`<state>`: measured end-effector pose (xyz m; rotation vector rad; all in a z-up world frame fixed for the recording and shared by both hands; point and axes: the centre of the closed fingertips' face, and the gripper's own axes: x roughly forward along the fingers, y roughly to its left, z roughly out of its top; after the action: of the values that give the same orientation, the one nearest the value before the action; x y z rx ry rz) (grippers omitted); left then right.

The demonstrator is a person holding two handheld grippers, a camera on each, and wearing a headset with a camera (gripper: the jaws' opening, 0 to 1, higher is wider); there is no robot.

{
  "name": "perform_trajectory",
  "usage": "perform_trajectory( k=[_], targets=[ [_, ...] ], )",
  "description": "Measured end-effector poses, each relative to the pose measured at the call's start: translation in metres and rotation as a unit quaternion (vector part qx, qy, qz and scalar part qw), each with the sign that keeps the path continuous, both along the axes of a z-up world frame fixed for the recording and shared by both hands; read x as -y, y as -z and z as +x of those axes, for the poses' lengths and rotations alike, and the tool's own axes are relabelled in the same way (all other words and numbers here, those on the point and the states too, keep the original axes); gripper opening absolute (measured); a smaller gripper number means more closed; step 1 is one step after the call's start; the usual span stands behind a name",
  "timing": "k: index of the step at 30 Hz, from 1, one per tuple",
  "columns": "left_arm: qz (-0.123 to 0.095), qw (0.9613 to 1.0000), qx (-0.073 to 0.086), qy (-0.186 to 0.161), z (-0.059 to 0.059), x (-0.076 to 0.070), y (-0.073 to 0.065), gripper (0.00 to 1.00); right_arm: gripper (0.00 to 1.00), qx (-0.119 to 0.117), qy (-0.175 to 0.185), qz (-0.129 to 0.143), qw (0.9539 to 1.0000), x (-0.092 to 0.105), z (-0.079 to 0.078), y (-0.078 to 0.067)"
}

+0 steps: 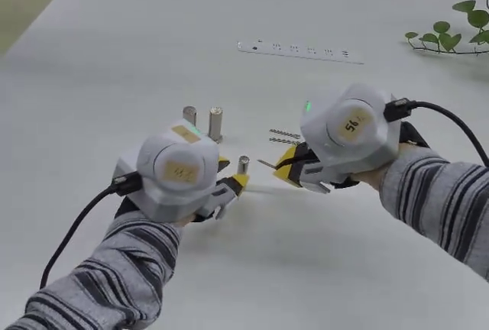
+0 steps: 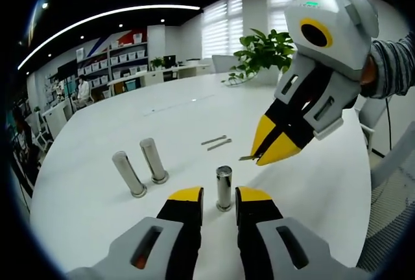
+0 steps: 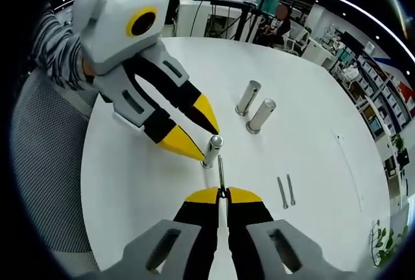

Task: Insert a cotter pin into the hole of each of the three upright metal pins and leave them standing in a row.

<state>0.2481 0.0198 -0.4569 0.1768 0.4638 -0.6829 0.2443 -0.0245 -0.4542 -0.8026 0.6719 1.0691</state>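
Our left gripper [image 2: 220, 197]: jaws part open, straddling the nearest metal pin [image 2: 224, 179], which stands upright on the tabletop [image 2: 162, 124] with slim gaps either side. Two more metal pins [image 2: 154, 160] stand behind it. Our right gripper [image 3: 222, 194]: jaws clenched on a cotter pin [image 3: 221, 171], its tip just beside that pin's top. Two spare cotter pins [image 3: 286, 190] lie flat.
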Motion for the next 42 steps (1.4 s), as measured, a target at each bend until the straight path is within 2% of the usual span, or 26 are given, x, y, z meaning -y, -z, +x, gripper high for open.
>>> perform_trajectory(
  k=[4,7,14,20,26,35,42],
  targets=[
    [0.002,1.0,-0.005,0.001,0.002,0.003,0.005,0.15,0.0,0.001,-0.005,-0.006,1.0,-0.002,0.002,0.003],
    [0.006,1.0,-0.004,0.006,0.002,0.006,0.006,0.14,0.0,0.0,-0.007,-0.01,0.9999,-0.003,0.002,0.006],
    [0.001,1.0,-0.007,0.003,0.006,0.01,0.009,0.11,0.0,0.001,-0.017,-0.017,0.9997,-0.006,0.002,0.008],
    [-0.01,0.9998,-0.02,-0.003,0.008,0.011,0.013,0.08,0.0,-0.001,-0.021,-0.017,0.9996,-0.007,0.003,0.008],
    [-0.006,0.9997,-0.023,0.0,0.006,0.013,0.016,0.06,0.0,-0.001,-0.027,-0.02,0.9994,-0.009,0.003,0.008],
    [-0.001,0.9998,-0.02,-0.001,0.006,0.013,0.018,0.05,0.0,0.006,-0.043,-0.04,0.9983,-0.009,0.0,0.006],
    [-0.003,0.9998,-0.018,0.0,0.006,0.013,0.018,0.05,0.0,0.014,-0.049,-0.039,0.998,-0.014,0.001,-0.001]
  ],
)
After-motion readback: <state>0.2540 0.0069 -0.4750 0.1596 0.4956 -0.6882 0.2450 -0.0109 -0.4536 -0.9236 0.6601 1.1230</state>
